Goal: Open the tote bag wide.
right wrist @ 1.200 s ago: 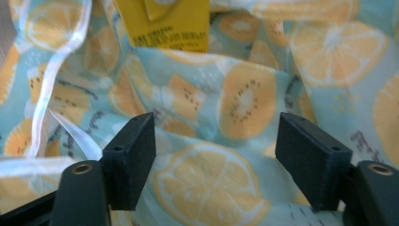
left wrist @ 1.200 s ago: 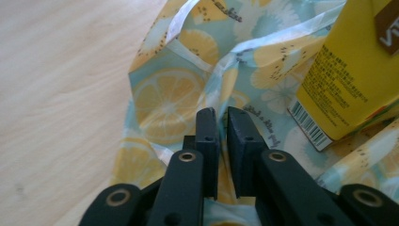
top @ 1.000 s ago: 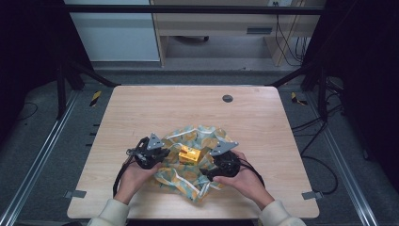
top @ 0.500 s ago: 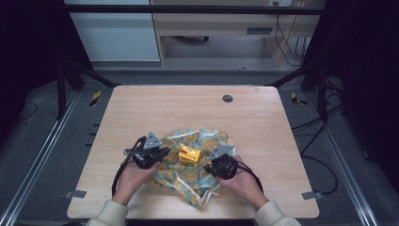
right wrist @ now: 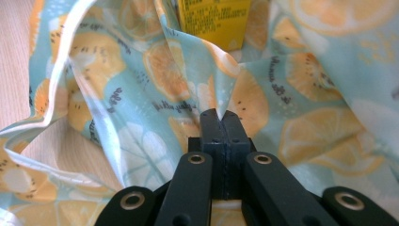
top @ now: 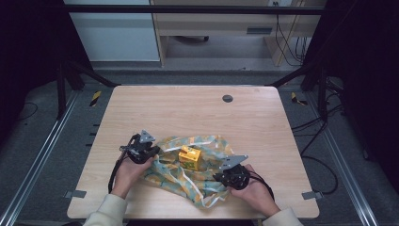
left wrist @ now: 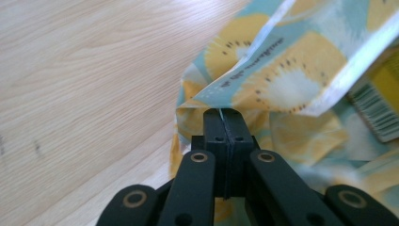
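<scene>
A light blue cloth (top: 207, 181) printed with kiwi and orange slices lies crumpled on the near half of the wooden table (top: 188, 113). A small yellow carton (top: 189, 157) stands on its middle. My left gripper (top: 153, 153) is at the cloth's left edge, shut on a white-hemmed fold of the cloth (left wrist: 282, 80) at its tips (left wrist: 221, 113). My right gripper (top: 219, 176) is at the cloth's right side. Its jaws are shut on a ridge of the cloth (right wrist: 155, 94) just in front of the carton (right wrist: 214, 21).
A dark round grommet (top: 227, 98) sits in the table's far part. Bare wood lies beyond the cloth and to both sides. Metal frame rails run along the floor left and right, and a cabinet stands behind the table.
The hands have drawn a little apart, the left one leftward, the right one nearer and to the right. The cloth lies lower and wider around the carton than before.
</scene>
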`<move>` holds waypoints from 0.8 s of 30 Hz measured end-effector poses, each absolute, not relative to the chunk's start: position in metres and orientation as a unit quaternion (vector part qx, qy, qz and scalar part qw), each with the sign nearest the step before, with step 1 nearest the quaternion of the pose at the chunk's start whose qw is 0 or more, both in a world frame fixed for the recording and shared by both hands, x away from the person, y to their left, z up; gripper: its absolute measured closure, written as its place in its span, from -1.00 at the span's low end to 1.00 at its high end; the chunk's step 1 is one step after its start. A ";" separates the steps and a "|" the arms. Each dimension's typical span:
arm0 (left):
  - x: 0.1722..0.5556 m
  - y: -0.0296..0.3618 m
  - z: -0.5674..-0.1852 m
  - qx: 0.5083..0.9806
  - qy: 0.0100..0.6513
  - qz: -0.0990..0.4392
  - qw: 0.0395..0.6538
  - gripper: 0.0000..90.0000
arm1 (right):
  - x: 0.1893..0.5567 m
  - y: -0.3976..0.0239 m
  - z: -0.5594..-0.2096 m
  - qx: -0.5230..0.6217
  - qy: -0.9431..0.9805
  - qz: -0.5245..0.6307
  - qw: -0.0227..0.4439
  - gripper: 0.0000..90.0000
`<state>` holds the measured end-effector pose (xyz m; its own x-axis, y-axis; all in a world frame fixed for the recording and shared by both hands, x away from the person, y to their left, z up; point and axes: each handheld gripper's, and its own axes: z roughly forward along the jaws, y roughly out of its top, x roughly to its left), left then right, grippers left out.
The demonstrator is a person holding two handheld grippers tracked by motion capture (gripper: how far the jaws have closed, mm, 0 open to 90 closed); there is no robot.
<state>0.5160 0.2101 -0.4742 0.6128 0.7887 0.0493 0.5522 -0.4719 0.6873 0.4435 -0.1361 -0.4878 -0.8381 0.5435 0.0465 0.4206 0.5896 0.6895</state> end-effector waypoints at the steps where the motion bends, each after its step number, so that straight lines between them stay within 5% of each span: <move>1: 0.517 0.213 -0.477 0.836 0.406 0.182 0.320 1.00 | 0.442 -0.139 -0.489 0.272 0.889 0.359 0.084 1.00; 24: 0.520 0.231 -0.483 0.834 0.415 0.199 0.304 1.00 | 0.433 -0.164 -0.490 0.280 0.887 0.355 0.090 1.00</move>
<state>0.5203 0.2312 -0.4833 0.5757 0.8138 0.0797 0.5712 -0.4700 0.6730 0.4330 -0.1637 -0.4899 -0.8268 0.5612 0.0385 0.4328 0.5909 0.6809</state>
